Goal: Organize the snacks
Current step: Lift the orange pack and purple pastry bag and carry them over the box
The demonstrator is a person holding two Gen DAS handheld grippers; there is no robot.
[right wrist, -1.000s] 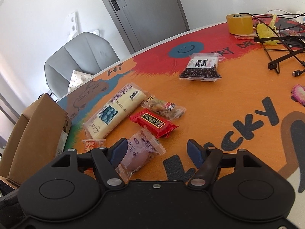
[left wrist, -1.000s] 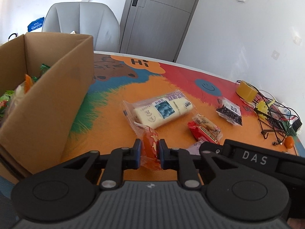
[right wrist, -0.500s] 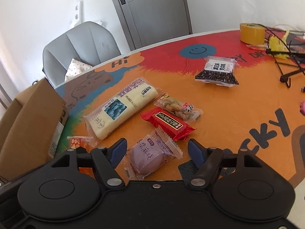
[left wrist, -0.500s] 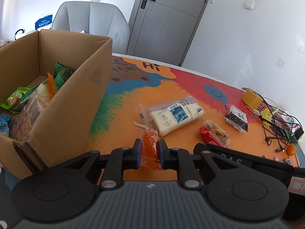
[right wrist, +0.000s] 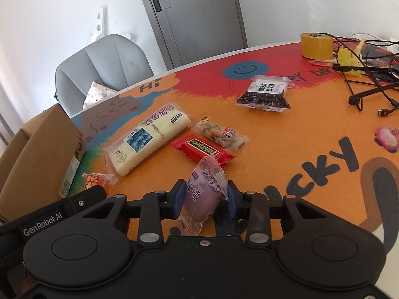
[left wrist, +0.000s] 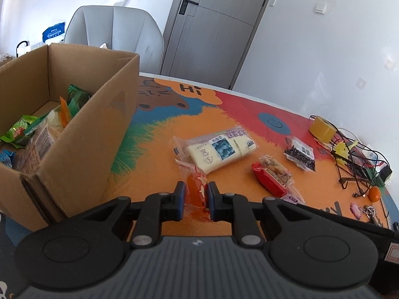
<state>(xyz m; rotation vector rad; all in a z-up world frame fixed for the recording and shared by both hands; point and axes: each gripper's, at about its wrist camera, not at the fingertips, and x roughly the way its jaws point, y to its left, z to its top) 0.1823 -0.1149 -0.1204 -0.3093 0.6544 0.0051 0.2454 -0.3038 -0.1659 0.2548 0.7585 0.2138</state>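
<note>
My left gripper (left wrist: 195, 196) is shut on a small orange snack packet (left wrist: 195, 189) and holds it above the table, to the right of the open cardboard box (left wrist: 74, 134) that holds several snacks. My right gripper (right wrist: 205, 199) is shut on a purple snack packet (right wrist: 203, 194), tilted between its fingers. On the table lie a long white packet (right wrist: 147, 138), a red packet (right wrist: 202, 149), a nut packet (right wrist: 219, 133) and a black seed packet (right wrist: 265, 94). The orange packet also shows in the right wrist view (right wrist: 96, 180).
A roll of yellow tape (right wrist: 316, 45), tangled black cables (right wrist: 369, 74) and a small pink object (right wrist: 386, 138) lie at the table's right side. A small orange ball (left wrist: 374, 193) sits near the right edge. A grey chair (left wrist: 112, 32) stands behind the box.
My right gripper has closed on the purple packet and tilted it up. My left gripper has risen with the orange packet, so more of the box's inside shows.
</note>
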